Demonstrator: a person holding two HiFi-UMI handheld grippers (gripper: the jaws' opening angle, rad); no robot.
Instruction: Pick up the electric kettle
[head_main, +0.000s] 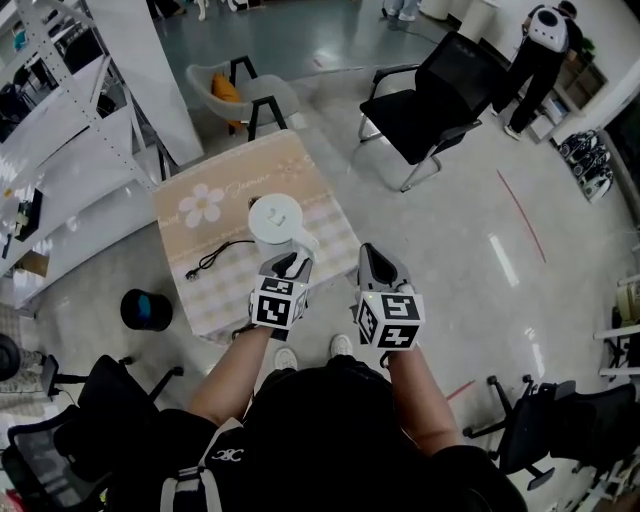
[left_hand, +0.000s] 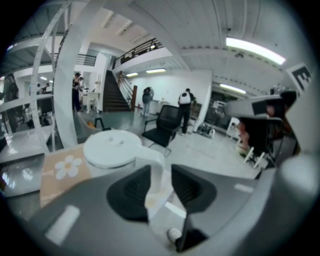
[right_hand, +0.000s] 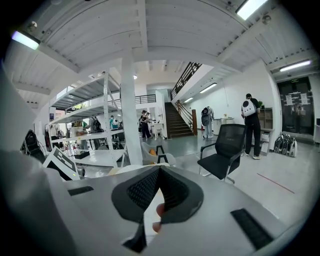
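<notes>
White kettle (head_main: 276, 220) at twelve o'clock, handle (left_hand: 150, 156) between our left gripper's (left_hand: 161, 175) spread jaws. We should squeeze snugly, then lift straight. Our right gripper (right_hand: 159, 172) is pressed together, empty.

In the head view the left tool (head_main: 291, 264) covers most of the handle (head_main: 305, 241) of the electric kettle (head_main: 275, 217), and the plug (head_main: 190, 272) on the black cord (head_main: 226, 249) is too small to make out. In the left gripper view the kettle's lower body sits hidden behind that tool's blurred jaws.
</notes>
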